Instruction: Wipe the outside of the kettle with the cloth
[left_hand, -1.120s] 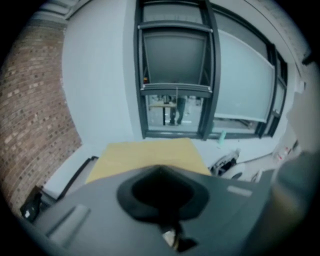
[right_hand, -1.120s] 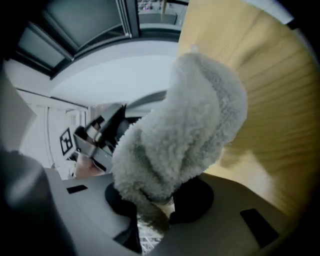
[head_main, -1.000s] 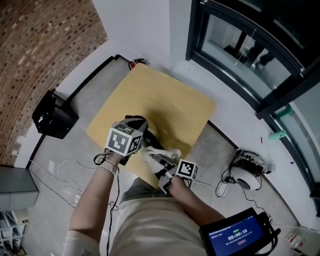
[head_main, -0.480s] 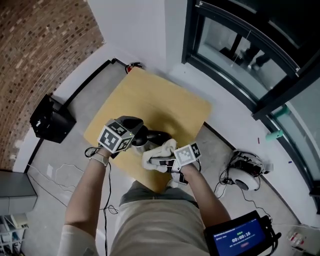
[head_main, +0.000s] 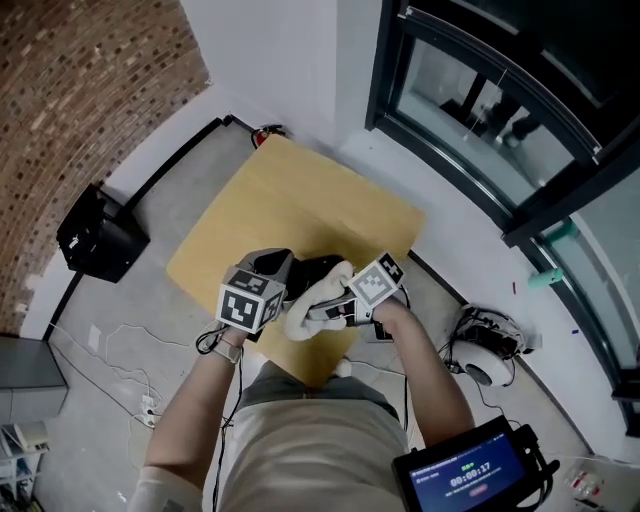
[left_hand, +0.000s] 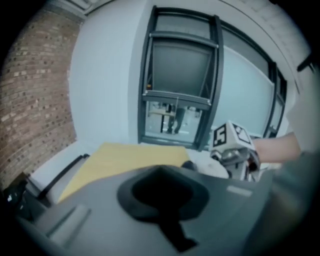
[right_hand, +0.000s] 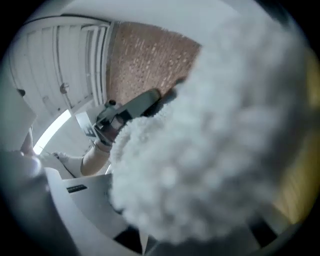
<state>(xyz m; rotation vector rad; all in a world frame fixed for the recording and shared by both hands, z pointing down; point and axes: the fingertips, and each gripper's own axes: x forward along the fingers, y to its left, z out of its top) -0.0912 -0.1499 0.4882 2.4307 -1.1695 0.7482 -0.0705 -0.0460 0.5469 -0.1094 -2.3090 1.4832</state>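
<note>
wiping looks to be in hand: the right gripper (head_main: 342, 305) is pinched tight on the fluffy white cloth (head_main: 310, 300), which is bunched against the side of the dark kettle (head_main: 318, 268) near the front edge of the wooden table (head_main: 300, 190). the left gripper (head_main: 272, 280) sits at the kettle's other side, probably steadying it. a grey mass fills its own view, so i cannot tell how its jaws stand. the next move calls for dragging the cloth round the kettle's wall with the body held firm.
</note>
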